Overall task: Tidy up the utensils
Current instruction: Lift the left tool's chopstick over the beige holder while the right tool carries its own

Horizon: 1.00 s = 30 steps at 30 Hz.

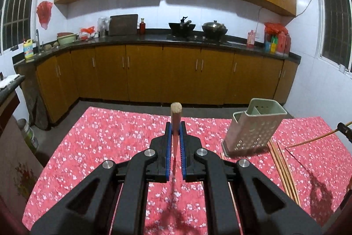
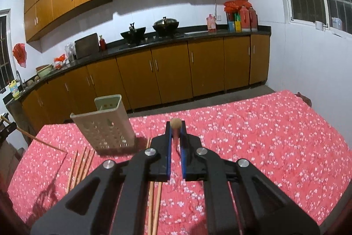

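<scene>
Left gripper (image 1: 176,124) is clamping one chopstick (image 1: 176,120) between its blue pads, the stick's butt end pointing up toward the camera. Right gripper (image 2: 176,124) is gripping a second chopstick (image 2: 176,124) the same way. Both are hanging above the red flowered tablecloth (image 1: 99,147). The pale green perforated holder (image 1: 253,127) is standing upright on the cloth, with loose chopsticks (image 1: 283,171) lying just beside its base.
</scene>
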Each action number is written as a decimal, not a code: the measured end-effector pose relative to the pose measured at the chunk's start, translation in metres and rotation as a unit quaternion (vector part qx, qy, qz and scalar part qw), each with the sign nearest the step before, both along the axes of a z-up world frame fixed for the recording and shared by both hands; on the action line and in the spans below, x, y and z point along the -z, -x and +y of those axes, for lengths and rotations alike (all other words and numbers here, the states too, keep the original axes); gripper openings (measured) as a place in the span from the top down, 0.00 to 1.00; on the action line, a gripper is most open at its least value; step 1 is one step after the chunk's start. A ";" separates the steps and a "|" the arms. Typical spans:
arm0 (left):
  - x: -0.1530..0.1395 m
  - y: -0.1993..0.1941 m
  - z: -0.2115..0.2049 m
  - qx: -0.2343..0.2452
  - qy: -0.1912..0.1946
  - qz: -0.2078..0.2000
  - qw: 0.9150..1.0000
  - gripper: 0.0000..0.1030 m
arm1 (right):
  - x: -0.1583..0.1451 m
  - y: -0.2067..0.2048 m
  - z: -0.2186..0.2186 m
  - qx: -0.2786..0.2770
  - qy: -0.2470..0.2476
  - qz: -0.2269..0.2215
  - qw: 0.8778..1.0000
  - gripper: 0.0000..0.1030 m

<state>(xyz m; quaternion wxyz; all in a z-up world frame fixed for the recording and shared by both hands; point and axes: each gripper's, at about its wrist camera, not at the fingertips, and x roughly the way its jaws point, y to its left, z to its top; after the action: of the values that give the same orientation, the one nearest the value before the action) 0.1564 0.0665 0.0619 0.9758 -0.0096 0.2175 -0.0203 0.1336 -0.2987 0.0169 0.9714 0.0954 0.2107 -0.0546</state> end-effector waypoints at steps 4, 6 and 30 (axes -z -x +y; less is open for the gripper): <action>-0.015 -0.009 -0.001 -0.005 -0.006 -0.013 1.000 0.93 | -0.028 -0.008 -0.002 -0.002 -0.005 -0.028 1.000 0.93; -0.031 -0.012 -0.004 -0.002 -0.005 -0.032 0.999 0.93 | -0.047 -0.011 -0.002 -0.007 -0.008 -0.050 0.999 0.93; -0.076 -0.042 -0.102 0.095 0.078 -0.117 0.985 0.93 | -0.088 -0.081 0.044 -0.083 -0.033 -0.118 0.989 0.93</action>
<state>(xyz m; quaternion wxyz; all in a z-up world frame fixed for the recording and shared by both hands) 0.1987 -0.0359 0.1384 0.9845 -0.0625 0.0991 -0.1309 0.2151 -0.2542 0.1045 0.9869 0.1150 0.1038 0.0450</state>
